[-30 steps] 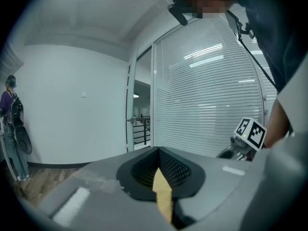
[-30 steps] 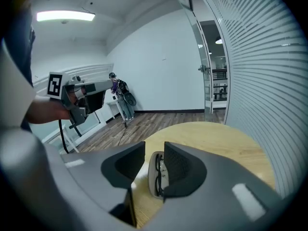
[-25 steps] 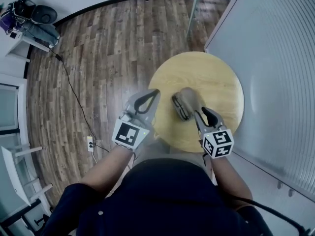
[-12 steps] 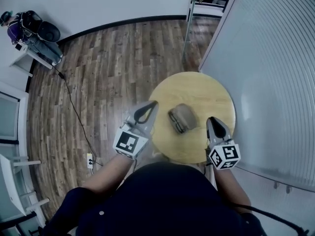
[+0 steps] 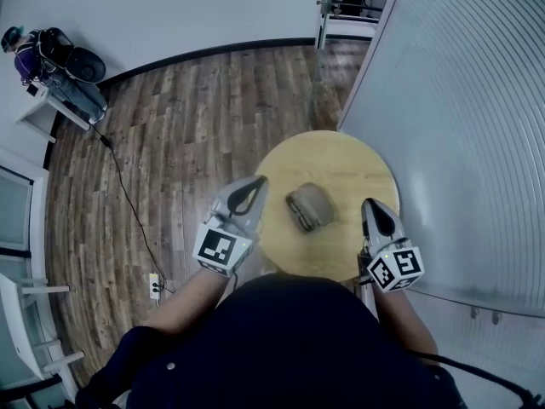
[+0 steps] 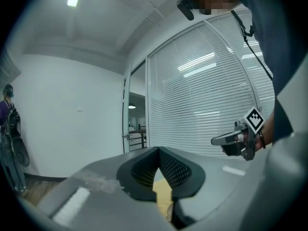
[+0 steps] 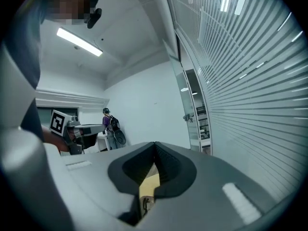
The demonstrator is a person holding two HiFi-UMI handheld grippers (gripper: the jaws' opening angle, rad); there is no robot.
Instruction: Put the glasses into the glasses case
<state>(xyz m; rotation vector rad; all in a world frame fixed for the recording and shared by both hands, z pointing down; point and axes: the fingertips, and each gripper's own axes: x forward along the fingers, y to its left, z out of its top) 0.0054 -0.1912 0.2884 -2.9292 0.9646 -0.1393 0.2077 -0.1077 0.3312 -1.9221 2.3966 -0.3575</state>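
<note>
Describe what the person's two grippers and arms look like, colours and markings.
The left gripper and right gripper are pale grey tapered wedges with black ribbed pads inside the jaws. Each carries a white cube with black square markers: left cube, right cube. The person wears a dark navy top.

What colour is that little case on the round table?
Brown. The head view shows the case best.

The person wears a dark navy top (image 5: 281, 339); the left claw (image 5: 255, 181) and right claw (image 5: 368, 203) are grey (each bears a black-and-white marker cube (image 5: 220, 250)).
</note>
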